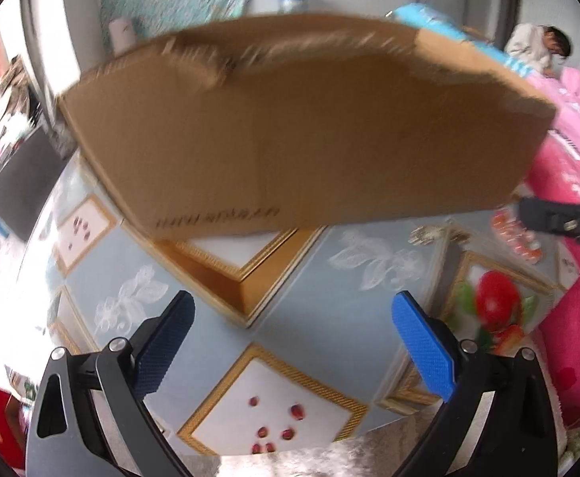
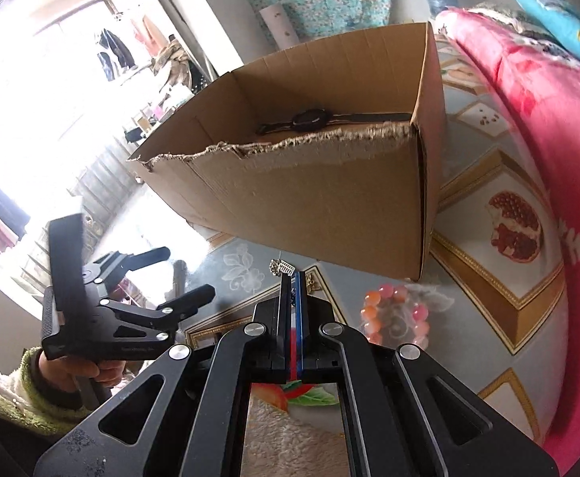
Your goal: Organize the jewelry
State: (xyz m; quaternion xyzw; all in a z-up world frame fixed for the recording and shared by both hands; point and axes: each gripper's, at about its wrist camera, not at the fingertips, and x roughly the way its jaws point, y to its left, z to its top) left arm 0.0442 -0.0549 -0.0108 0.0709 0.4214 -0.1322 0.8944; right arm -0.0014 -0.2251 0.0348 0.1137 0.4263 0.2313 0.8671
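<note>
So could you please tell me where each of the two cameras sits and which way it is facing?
Left wrist: on the left gripper, facing the cardboard box side; open blue fingers show.
Right wrist: on the right gripper, looking into the box at a watch; shut fingers pinch a small metal piece; left gripper and hand visible.
Shared: box, bead bracelet, patterned floor.

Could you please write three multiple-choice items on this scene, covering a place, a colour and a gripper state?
1. Where is the wristwatch?
A. inside the cardboard box
B. on the pink blanket
C. beside the beads

2. What colour are the bead bracelet beads?
A. green
B. pink and orange
C. black

3. How is the right gripper?
A. wide open
B. out of view
C. shut on a small metal jewelry piece

Answers: 1 A, it lies within the box walls; 2 B, both colours show; 3 C, pads meet with metal protruding.
</note>
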